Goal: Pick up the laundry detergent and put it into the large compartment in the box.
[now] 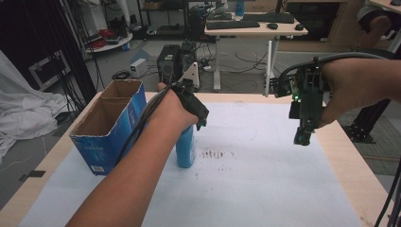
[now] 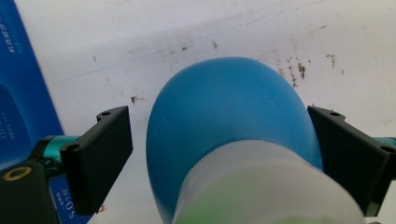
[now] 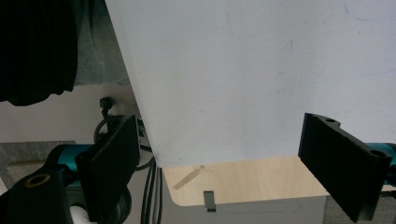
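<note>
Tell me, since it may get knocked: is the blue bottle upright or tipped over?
Upright. The blue bottle stands on its base on the white sheet, beside the blue box, with the left tongs straddling its top.

Left forearm (image 1: 127, 175) runs diagonally up from bottom centre; left hand (image 1: 172, 111) wraps the left gripper (image 1: 201, 124), which points down. Jaws wide apart, left one not touching anything, right one's contact unclear. Right forearm (image 1: 373, 78) comes in from the right edge, level. Right hand (image 1: 338, 90) holds the right gripper (image 1: 302, 137) raised, pointing down, jaws open, nothing between them.
</note>
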The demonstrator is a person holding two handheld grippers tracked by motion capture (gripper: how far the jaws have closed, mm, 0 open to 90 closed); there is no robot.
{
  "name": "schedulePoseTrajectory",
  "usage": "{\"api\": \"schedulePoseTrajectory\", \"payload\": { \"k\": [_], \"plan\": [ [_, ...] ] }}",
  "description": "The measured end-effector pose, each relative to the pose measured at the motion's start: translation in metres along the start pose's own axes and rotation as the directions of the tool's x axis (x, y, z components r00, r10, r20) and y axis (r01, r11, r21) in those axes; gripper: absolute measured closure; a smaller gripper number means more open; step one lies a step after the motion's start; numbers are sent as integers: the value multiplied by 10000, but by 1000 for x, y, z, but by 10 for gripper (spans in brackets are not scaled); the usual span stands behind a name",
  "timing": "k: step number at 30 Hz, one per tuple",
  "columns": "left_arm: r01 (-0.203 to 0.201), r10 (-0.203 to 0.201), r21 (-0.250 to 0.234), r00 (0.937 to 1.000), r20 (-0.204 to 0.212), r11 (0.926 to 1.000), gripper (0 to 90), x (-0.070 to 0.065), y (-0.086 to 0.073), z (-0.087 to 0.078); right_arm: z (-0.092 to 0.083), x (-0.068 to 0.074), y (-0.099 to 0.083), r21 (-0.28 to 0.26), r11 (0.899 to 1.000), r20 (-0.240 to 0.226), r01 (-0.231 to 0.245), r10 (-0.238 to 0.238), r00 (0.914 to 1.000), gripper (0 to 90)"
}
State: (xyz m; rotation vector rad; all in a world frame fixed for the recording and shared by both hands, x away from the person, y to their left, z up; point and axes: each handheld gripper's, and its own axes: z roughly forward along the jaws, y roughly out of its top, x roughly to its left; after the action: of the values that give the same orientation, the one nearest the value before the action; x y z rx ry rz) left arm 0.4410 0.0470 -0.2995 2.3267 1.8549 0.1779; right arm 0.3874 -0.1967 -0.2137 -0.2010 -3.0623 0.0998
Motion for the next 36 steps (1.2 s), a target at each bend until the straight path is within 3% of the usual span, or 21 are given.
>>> {"api": "schedulePoseTrajectory", "payload": {
  "k": [36],
  "plan": [
    [-129, 129, 39, 9999, 29, 9999, 282, -3, -1, -1, 2, 0, 4, 35, 10000, -49, 84, -84, 10000, 120]
  ]
}}
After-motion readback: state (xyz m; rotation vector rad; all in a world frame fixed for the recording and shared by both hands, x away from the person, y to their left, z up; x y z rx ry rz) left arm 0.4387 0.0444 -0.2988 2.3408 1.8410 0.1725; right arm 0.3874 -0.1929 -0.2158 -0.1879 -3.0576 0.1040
